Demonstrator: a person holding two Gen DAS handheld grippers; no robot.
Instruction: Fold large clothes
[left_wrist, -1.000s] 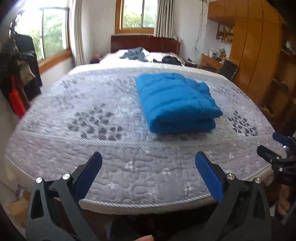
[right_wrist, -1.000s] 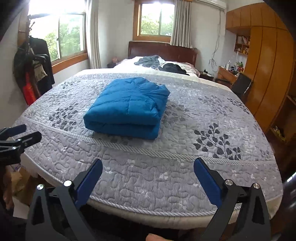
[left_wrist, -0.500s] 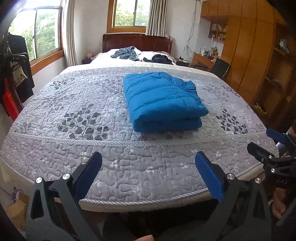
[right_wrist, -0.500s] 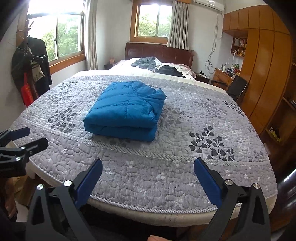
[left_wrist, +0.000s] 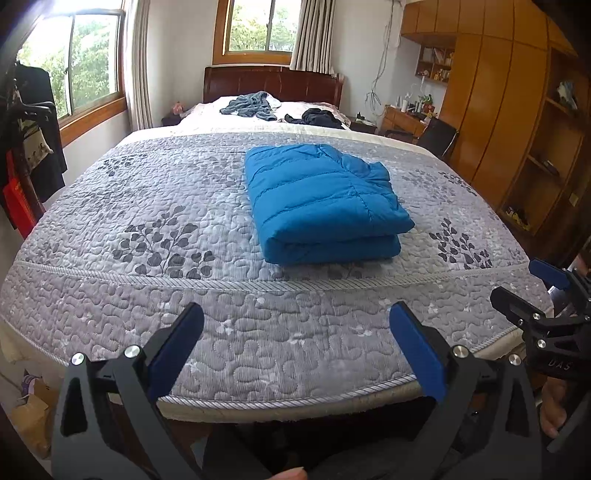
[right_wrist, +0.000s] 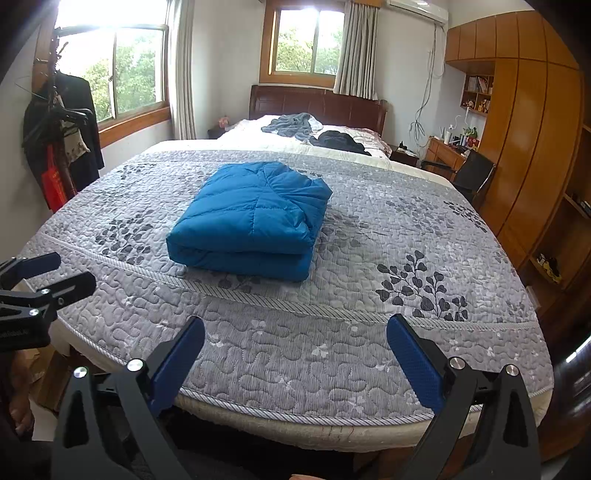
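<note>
Your bed (left_wrist: 110, 229) fills both views under a grey quilted cover (right_wrist: 424, 229) with leaf prints. On its middle lies the blue puffer jacket (left_wrist: 321, 203), folded into a thick rectangle. You hold the left gripper (left_wrist: 297, 349) and the right gripper (right_wrist: 295, 350) above the foot edge, well apart from the jacket; both have their fingers spread wide around nothing.

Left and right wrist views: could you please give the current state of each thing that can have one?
Blue puffer jacket: folded into a neat stack, lying on the quilt, untouched.
Left hand-held gripper: open, empty, hovering at the bed's foot.
Right hand-held gripper: open, empty, clear of the jacket.
Grey quilt: spread flat.
Grey garment: crumpled, unfolded.
Black garment: crumpled, unfolded.
</note>
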